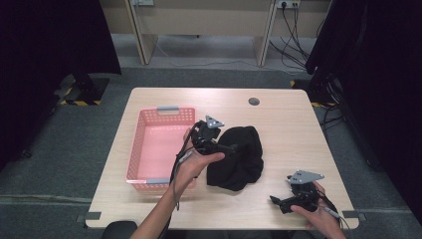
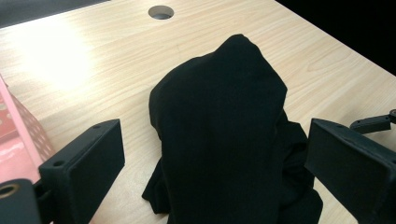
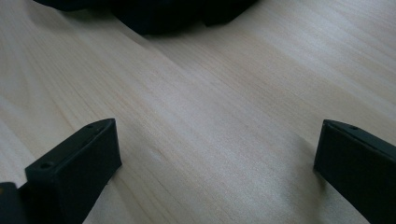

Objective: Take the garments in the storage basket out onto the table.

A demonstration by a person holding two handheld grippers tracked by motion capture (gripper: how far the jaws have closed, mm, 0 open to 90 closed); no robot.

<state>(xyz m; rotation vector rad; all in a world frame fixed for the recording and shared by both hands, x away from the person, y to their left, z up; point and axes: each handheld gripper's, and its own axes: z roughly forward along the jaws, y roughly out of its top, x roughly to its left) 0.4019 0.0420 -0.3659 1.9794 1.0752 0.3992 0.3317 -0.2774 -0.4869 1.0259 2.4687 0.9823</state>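
We have our left gripper [image 2: 212, 186] poised right at the black garment [image 2: 224, 135], fingers [image 2: 84, 168] spread wide and holding nothing, and the cloth sits squarely between them and just ahead, a crumpled heap rising to a peak that points away from us. From the high view the garment [image 1: 238, 157] lies in the middle of the tabletop [image 1: 283, 129], its long run stretching from the near edge of the heap up and away, roughly along the line our left fingers are aiming. The pink basket [image 1: 158, 149] stands just off to the left of those fingers, empty as far as we can see. Our right gripper [image 1: 287, 201] waits well apart, down at the near right corner, and its own fingers [image 3: 74, 163] are also wide open on bare wood, with only the hem of the cloth [image 3: 154, 14] far ahead of them. So the left hand is clearly the nearer one; we judge the grab belongs to it, closing on the heap's near side before swinging left toward the basket.
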